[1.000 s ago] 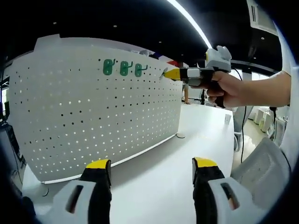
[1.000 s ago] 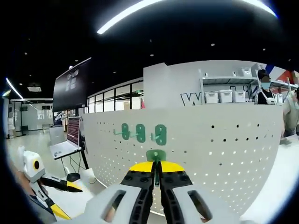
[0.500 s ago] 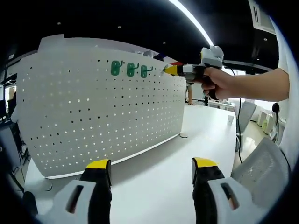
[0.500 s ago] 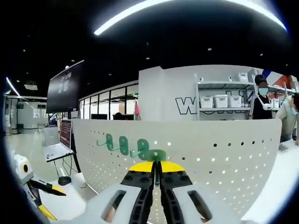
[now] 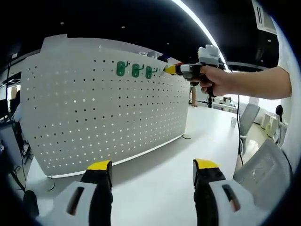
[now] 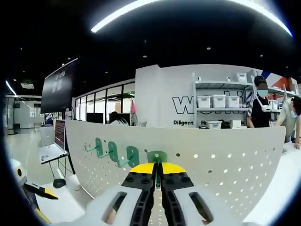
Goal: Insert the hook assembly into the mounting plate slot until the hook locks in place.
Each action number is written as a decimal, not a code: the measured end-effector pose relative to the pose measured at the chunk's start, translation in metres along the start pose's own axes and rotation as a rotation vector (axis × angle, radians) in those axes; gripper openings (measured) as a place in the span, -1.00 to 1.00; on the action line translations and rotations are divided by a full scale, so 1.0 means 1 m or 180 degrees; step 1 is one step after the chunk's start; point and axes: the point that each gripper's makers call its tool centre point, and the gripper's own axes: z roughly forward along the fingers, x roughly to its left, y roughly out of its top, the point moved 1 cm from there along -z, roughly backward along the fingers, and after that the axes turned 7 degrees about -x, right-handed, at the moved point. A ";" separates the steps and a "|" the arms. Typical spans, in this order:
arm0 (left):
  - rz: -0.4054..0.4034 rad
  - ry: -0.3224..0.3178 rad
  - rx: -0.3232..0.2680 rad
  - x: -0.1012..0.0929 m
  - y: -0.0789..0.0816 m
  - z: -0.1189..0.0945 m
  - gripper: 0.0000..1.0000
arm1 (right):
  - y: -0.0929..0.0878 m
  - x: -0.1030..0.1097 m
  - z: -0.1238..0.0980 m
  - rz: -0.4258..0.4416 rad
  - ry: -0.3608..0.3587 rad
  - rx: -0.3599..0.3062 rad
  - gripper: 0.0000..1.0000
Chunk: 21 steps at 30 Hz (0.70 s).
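A white pegboard mounting plate point(image 5: 103, 113) stands upright on the white table point(image 5: 164, 188). Three green hooks point(image 5: 135, 70) hang in a row near its top edge. In the right gripper view my right gripper point(image 6: 157, 172) is shut on a green hook point(image 6: 156, 157), held against the pegboard point(image 6: 225, 165) just right of the three hanging hooks point(image 6: 115, 151). The left gripper view shows that right gripper point(image 5: 168, 69) in a hand, its tip at the board's top right. My left gripper point(image 5: 153, 176) is open and low over the table, holding nothing.
Shelving with white bins point(image 6: 218, 101) and a masked person point(image 6: 259, 106) stand behind the board. A wall monitor point(image 6: 59, 84) and a laptop point(image 6: 47, 150) lie to the left. A grey chair point(image 5: 263, 160) sits off the table's right edge.
My right gripper has carried the green hook up and closer to the pegboard's top, beside the three hanging hooks. The left view has shifted slightly; the left gripper stays open.
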 end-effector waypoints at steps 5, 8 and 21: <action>-0.0009 0.0007 -0.0010 0.000 0.001 0.001 0.43 | -0.004 -0.002 0.005 0.0024 -0.0005 0.0052 -0.99; -0.0018 0.0018 -0.0013 0.002 0.001 0.000 0.43 | -0.006 -0.001 0.007 0.0035 -0.0004 0.0074 -0.99; -0.0069 0.0060 -0.0003 0.006 -0.002 -0.001 0.41 | -0.010 -0.004 0.013 0.0058 -0.0070 0.0119 -0.99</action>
